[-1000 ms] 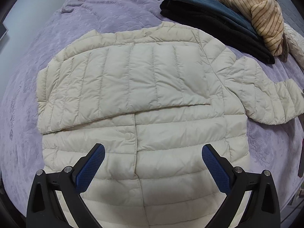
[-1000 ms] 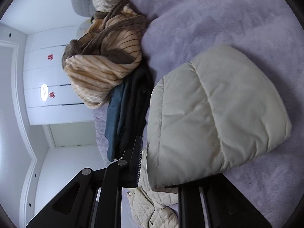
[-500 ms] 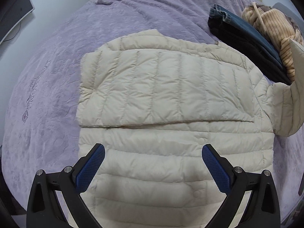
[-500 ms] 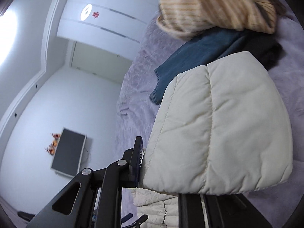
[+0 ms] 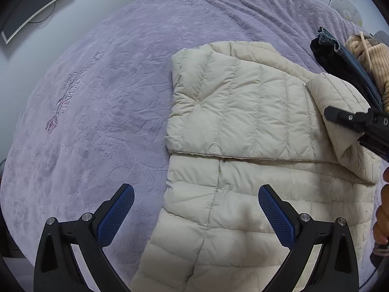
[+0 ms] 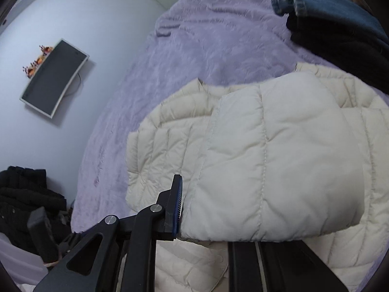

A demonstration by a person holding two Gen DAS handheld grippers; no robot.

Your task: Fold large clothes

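Note:
A cream quilted puffer jacket [image 5: 243, 170] lies flat on a purple bedspread [image 5: 102, 102], one sleeve folded across its chest. My left gripper [image 5: 195, 209] is open and empty, hovering above the jacket's lower left edge. My right gripper [image 6: 204, 209] is shut on the other sleeve's cuff [image 6: 272, 165] and holds it above the jacket body. In the left wrist view that gripper [image 5: 359, 124] shows at the right edge with the sleeve [image 5: 340, 112] draped from it.
Folded jeans and dark clothes [image 5: 345, 60] and a tan striped sweater [image 5: 374, 58] lie stacked at the bed's far right. A wall monitor [image 6: 53, 77] hangs left. A black garment pile [image 6: 26, 199] sits beside the bed. The bedspread spreads wide to the left.
My right gripper has carried the sleeve up off the bed and inward over the jacket. My left gripper has shifted left, so the jacket now sits to the right in its view.

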